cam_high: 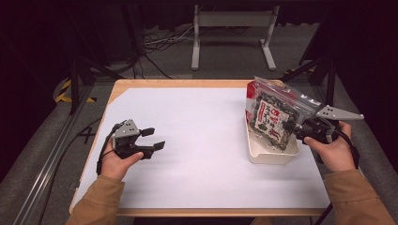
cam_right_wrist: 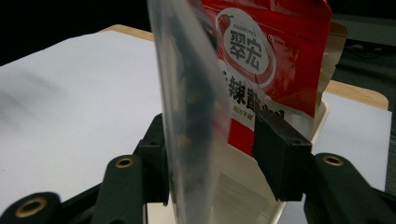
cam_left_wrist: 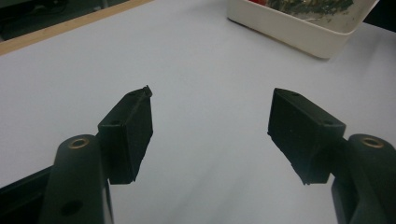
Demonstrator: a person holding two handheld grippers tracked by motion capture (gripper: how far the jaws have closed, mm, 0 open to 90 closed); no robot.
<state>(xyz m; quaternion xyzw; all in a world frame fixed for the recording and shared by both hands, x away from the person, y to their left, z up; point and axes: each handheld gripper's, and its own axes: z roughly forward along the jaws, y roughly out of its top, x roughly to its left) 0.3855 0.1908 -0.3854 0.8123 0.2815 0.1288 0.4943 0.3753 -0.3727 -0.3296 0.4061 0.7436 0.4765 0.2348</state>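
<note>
Snack bag (cam_high: 271, 118) with red label stands upright in the white tray (cam_high: 263, 157), leaning toward tray's back. Second pouch of clear plastic (cam_right_wrist: 187, 116) sits edge-on at the tray's near side, right between the right gripper (cam_high: 296, 129) jaws. Those jaws are spread — left pad looks to touch the clear pouch, right pad stands off it, gap visible in the right gripper view, so no squeeze on it. Right hand (cam_high: 334, 150) sits just beside the tray's right edge. Left gripper (cam_high: 152, 138) is well apart from the tray, over the white sheet (cam_high: 197, 140) — jaws wide open, nothing between them, pointed toward the tray.
</note>
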